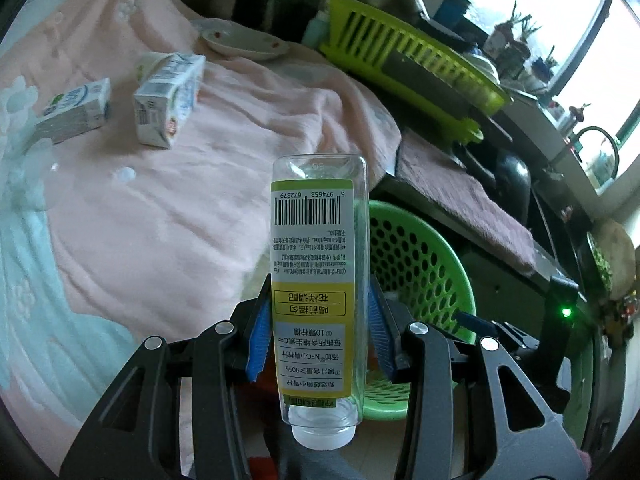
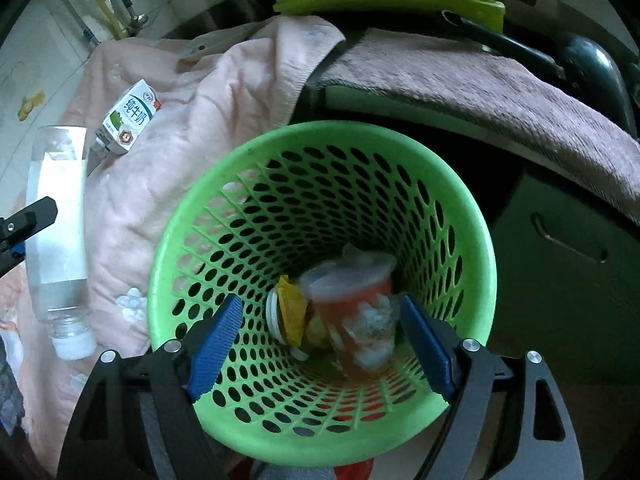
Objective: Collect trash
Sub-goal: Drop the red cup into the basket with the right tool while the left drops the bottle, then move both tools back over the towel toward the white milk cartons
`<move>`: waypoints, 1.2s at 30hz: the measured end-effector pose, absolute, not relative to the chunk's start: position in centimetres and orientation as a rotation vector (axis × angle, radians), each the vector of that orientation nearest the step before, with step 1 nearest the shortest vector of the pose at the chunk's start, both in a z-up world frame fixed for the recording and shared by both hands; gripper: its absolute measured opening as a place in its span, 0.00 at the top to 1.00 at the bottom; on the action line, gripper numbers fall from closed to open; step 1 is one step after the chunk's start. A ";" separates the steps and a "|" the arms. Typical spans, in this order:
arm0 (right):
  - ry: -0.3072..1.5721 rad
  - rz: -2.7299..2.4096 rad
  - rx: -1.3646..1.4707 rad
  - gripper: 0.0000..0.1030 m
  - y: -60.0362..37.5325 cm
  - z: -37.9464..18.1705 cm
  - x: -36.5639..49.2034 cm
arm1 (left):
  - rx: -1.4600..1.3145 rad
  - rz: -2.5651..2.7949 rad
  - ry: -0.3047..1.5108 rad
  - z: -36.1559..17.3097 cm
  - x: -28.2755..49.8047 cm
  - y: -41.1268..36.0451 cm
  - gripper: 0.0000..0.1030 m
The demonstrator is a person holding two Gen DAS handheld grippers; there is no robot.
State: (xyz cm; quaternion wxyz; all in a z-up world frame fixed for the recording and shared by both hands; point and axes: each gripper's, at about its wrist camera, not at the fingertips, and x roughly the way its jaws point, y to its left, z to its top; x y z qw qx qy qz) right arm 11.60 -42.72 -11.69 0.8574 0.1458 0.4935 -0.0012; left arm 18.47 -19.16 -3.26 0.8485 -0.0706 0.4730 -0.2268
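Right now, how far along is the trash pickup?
Done: a cup and a wrapper lie in the green basket. In hand: the left tongs grip a clear bottle; the right tongs are open and empty. Left: two milk cartons on the pink blanket.

Left gripper (image 1: 320,320) clamping an inverted clear bottle (image 1: 318,264), cap nearest. Green basket (image 1: 424,264) just right behind it; two milk cartons (image 1: 168,100) far left on pink blanket (image 1: 160,208).

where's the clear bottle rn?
The clear bottle is clamped cap-down in the left gripper, over the pink blanket, just left of the green basket.
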 end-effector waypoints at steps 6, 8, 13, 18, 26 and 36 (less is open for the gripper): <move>1.028 -0.011 0.326 0.24 -43.6 -11.5 10.8 | -0.145 -0.510 1.022 -4.3 18.7 -21.4 0.59; 1.023 -0.011 0.329 0.24 -43.9 -11.3 10.6 | -0.140 -0.518 1.023 -4.6 18.7 -22.3 0.59; 1.010 -0.012 0.324 0.24 -44.3 -10.7 9.9 | -0.121 -0.529 1.036 -5.5 18.8 -24.0 0.58; 0.994 -0.016 0.318 0.24 -44.7 -10.2 9.3 | -0.110 -0.537 1.067 -6.8 19.0 -25.2 0.58; 0.980 -0.037 0.326 0.24 -45.5 -9.9 8.3 | -0.096 -0.560 1.103 -8.2 19.1 -26.8 0.54; 0.972 -0.028 0.326 0.24 -45.1 -9.4 8.3 | -0.102 -0.578 1.070 -6.8 18.4 -25.4 0.43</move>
